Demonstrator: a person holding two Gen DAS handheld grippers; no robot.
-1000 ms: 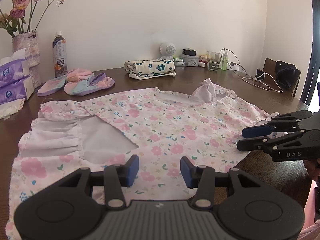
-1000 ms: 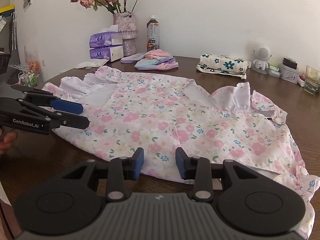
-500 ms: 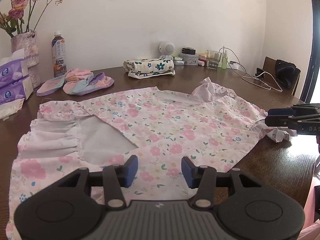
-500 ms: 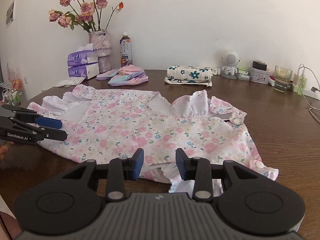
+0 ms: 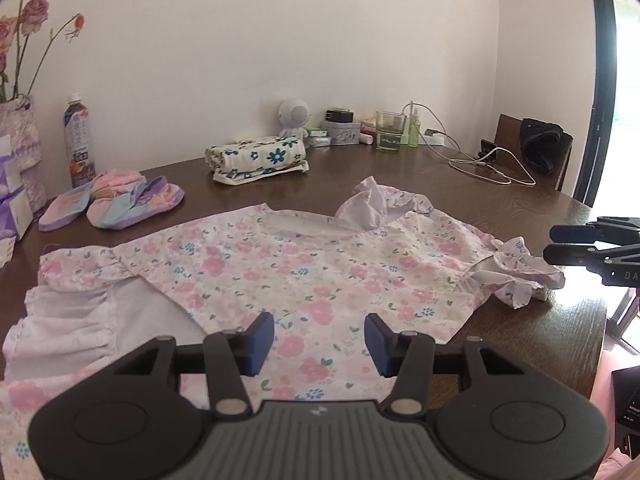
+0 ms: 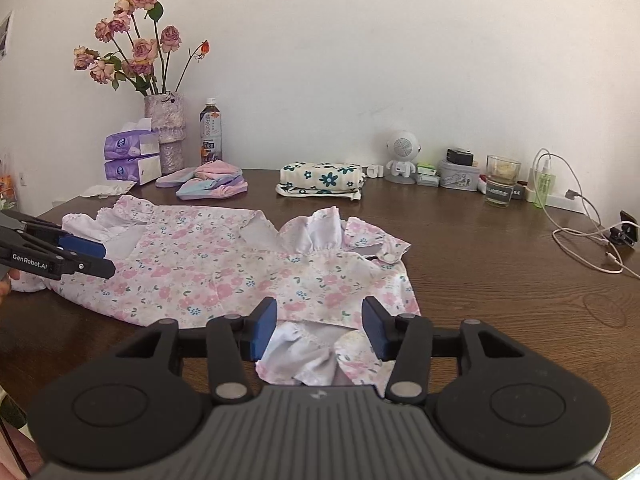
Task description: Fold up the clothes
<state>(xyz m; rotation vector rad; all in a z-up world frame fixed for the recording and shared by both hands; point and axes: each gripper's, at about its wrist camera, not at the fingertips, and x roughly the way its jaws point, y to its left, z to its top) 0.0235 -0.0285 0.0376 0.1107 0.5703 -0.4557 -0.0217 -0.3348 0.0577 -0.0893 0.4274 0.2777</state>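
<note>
- Dress (image 6: 224, 256), floral, lies spread on my brown table (image 6: 500, 280).
- My left gripper (image 5: 319, 344) hangs unclenched above its skirt.
- My right gripper (image 6: 319, 330) is opening over a ruffled sleeve (image 6: 320, 356), pads clear of cloth.

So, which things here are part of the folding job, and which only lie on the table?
Job: floral dress; left gripper, open; right gripper, opening over the dress's sleeve.
Lying about: folded cloth, socks, bottle, vase, tissues, glass, cable.
</note>
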